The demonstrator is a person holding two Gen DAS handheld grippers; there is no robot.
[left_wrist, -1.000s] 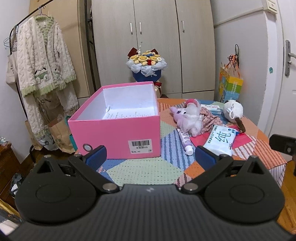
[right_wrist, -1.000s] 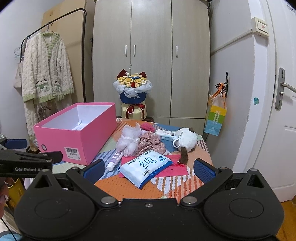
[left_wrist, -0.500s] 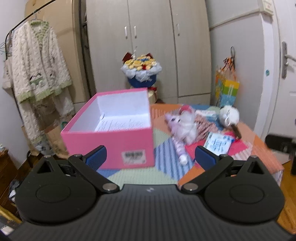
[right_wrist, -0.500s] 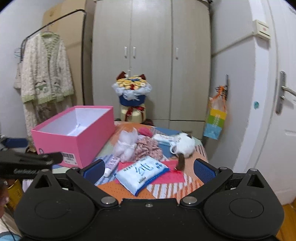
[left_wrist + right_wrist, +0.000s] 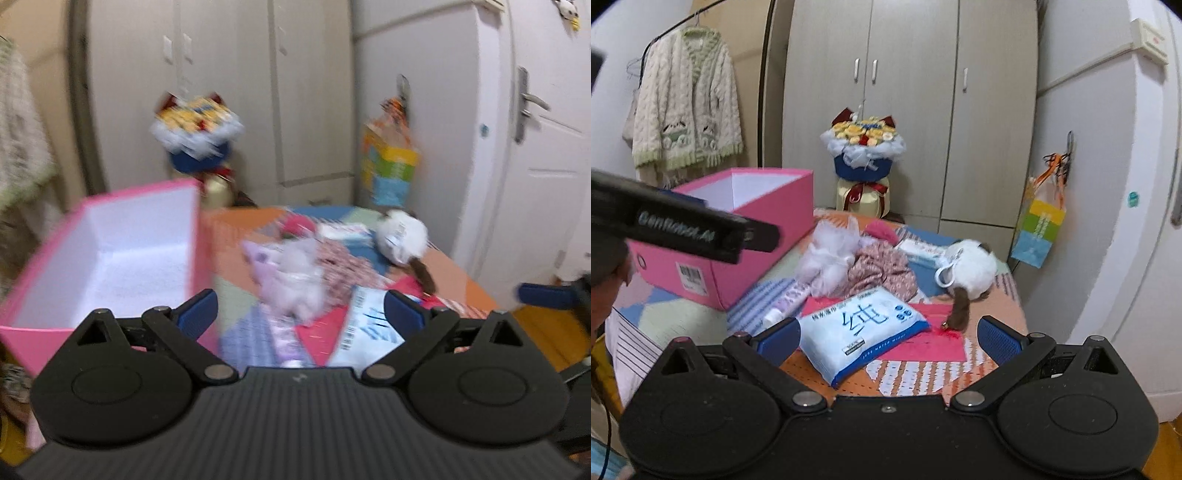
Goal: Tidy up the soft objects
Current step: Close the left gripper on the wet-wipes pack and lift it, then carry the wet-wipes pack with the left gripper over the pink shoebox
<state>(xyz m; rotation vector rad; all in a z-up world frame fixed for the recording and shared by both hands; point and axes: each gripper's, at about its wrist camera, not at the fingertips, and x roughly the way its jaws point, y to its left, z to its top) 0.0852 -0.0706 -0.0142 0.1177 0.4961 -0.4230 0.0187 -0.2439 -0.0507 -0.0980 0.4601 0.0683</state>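
An open pink box (image 5: 110, 254) (image 5: 753, 229) stands on the left of a patchwork-covered table (image 5: 905, 373). To its right lie a white-lilac plush toy (image 5: 291, 273) (image 5: 831, 254), a floral cloth (image 5: 882, 269), a white round plush with a brown tail (image 5: 402, 236) (image 5: 971, 269), a wet-wipes pack (image 5: 860, 328) and a tube (image 5: 786, 302). My left gripper (image 5: 299, 314) hovers before the lilac plush, its jaws wide and closing, nothing pressed between them. My right gripper (image 5: 886, 336) is open just short of the wipes pack. The left view is blurred.
A flower bouquet (image 5: 864, 147) stands behind the table before a grey wardrobe (image 5: 908, 92). A knitted cardigan (image 5: 687, 103) hangs on a rack at left. A colourful bag (image 5: 1038, 229) hangs on the right wall beside a white door (image 5: 546, 147).
Both grippers have moved closer to the table. The left one swung right from the pink box toward the plush pile. The right one sank toward the wipes pack.
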